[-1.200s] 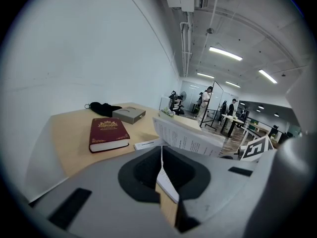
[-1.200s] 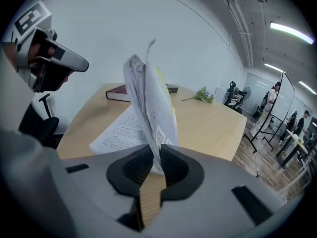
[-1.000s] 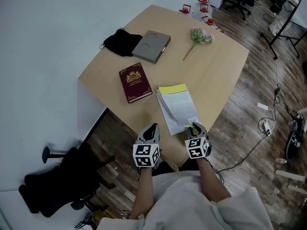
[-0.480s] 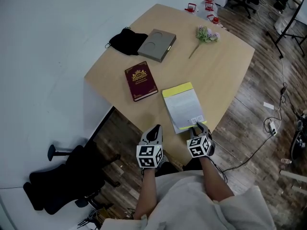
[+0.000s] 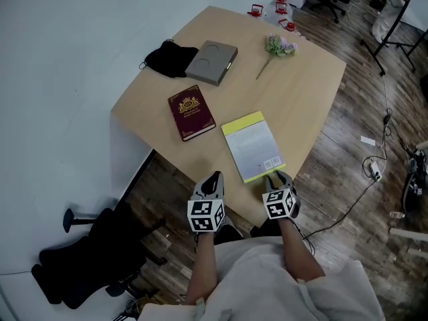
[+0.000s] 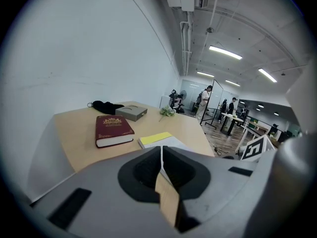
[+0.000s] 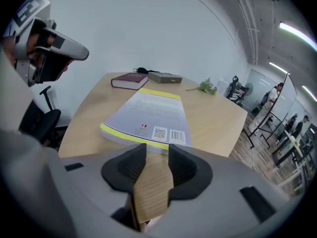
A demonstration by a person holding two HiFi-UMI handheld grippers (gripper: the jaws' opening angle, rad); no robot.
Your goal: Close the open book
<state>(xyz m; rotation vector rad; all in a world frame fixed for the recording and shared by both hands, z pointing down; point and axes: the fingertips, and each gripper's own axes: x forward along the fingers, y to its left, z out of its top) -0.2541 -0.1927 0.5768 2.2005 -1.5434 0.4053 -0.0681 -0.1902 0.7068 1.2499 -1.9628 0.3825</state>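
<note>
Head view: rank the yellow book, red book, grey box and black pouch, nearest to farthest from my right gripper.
1. yellow book, just ahead of the right gripper.
2. red book, mid-table, to the left.
3. grey box, far side.
4. black pouch, far left, beyond the box.

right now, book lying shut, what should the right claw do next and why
Probably ease the right claw straight back from the book: it lies flat and shut on the table, and the jaws have just been opening, apart at its near edge, nothing between them.
</note>
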